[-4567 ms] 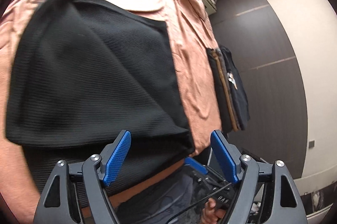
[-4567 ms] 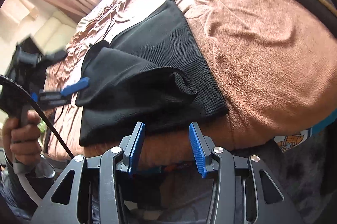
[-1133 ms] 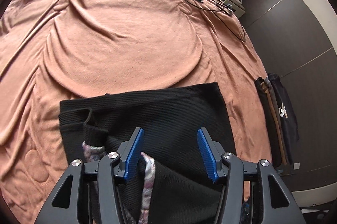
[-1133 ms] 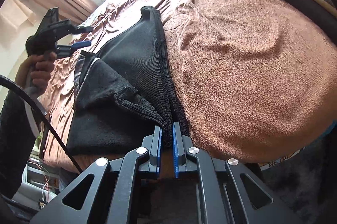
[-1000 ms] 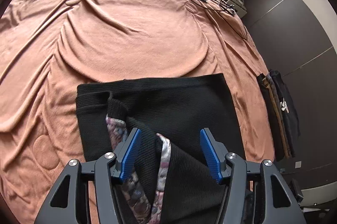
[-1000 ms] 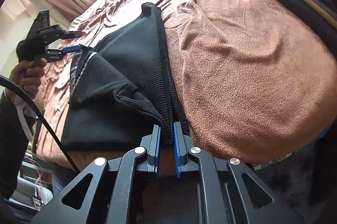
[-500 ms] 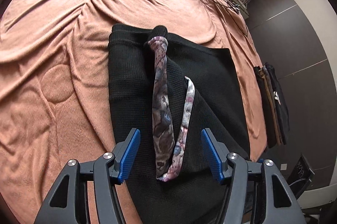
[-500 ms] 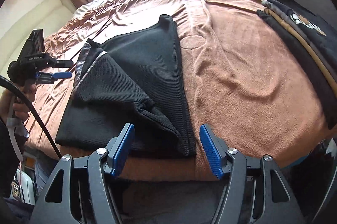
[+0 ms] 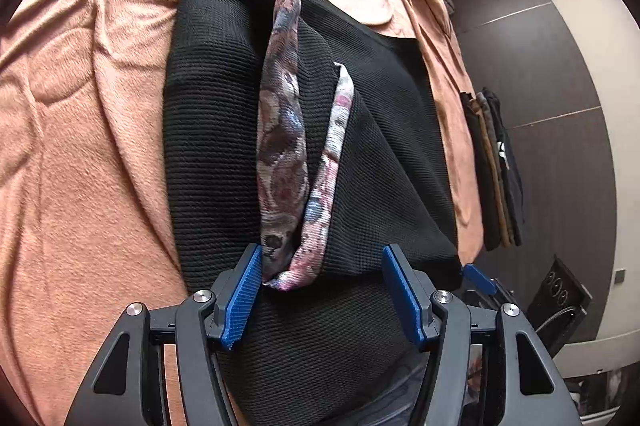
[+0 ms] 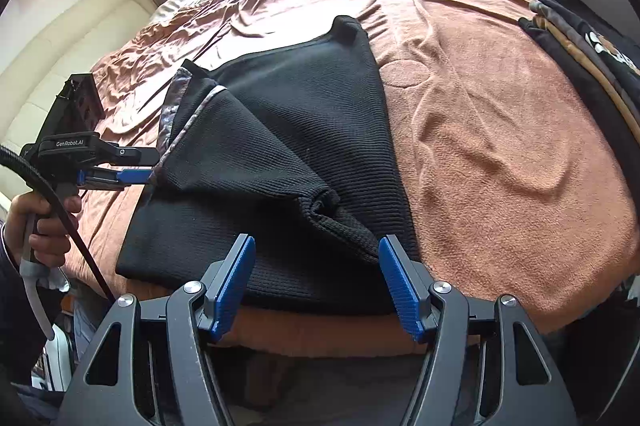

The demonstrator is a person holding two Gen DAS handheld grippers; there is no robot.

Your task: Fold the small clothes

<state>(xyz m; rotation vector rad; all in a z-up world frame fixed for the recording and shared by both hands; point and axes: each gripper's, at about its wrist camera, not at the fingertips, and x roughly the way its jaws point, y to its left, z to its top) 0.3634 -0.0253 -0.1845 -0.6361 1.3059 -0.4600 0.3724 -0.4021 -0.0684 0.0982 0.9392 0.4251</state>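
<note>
On the brown bedspread (image 10: 500, 129) lies the black knit garment (image 10: 304, 113), partly folded, near the bed's front edge. From the right wrist view the left gripper (image 10: 136, 167) is seen from the side, held level by a hand (image 10: 40, 226) wrapped around its handle, a black cable trailing down from it; its blue fingertips reach to the garment's left edge, where the patterned lining shows. Whether those tips touch the cloth cannot be told from there. The left wrist view settles the spread: the left gripper (image 9: 322, 292) has its blue pads wide apart, pinching nothing, with the tip of the floral lining strip (image 9: 284, 129) just beside the left-hand pad. This view alone shows the lining's purple and grey print running up the garment's middle as two bands. The right gripper (image 10: 318, 282) also stands spread wide, empty, hovering over the garment's near edge, where a bunched fold (image 10: 340, 218) of knit rises just beside its right-hand pad. A stack of folded dark clothes (image 10: 588, 49) lies well apart at the bed's right edge, visible in both views.
</note>
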